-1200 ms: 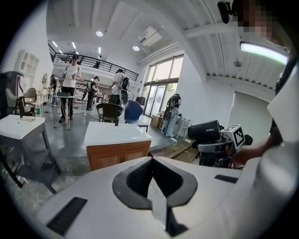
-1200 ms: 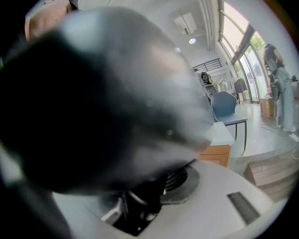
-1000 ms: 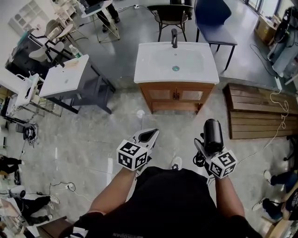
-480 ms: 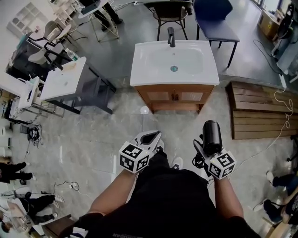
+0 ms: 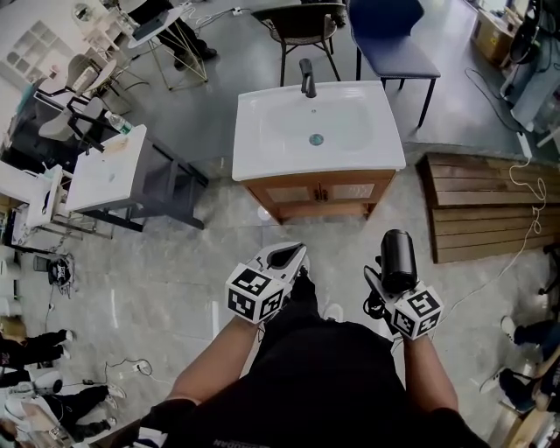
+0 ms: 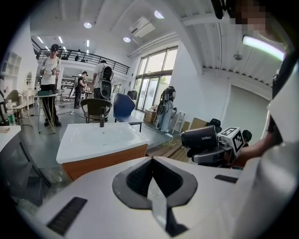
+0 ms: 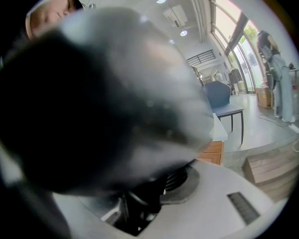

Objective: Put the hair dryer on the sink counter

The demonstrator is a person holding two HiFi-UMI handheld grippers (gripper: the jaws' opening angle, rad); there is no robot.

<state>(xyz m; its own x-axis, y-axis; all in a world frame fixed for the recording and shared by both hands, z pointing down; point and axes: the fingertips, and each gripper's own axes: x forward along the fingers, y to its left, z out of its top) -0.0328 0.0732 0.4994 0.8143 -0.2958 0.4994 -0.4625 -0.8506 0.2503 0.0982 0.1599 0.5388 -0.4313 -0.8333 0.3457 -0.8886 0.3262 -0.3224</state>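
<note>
Open grey floor lies between the person and the sink counter point(image 5: 255, 157), a white top on a wooden cabinet point(image 5: 319, 191). A tap point(image 5: 307, 77) stands at its far edge, and the basin shows its drain point(image 5: 316, 139). Behind it stand a black chair point(image 5: 302, 22) and a blue chair point(image 5: 389, 39). A pallet point(image 5: 490, 206) lies to the right and a white table point(image 5: 105, 166) to the left.

The right gripper point(image 5: 382, 284) is clamped on the hair dryer point(image 5: 399, 255), held in the air short of the counter (its own view is nearly all dark dryer blur). The left gripper point(image 5: 284, 256) has its jaws pressed together on nothing. Its view adds tall windows point(image 6: 156, 77) that the head view lacks.
</note>
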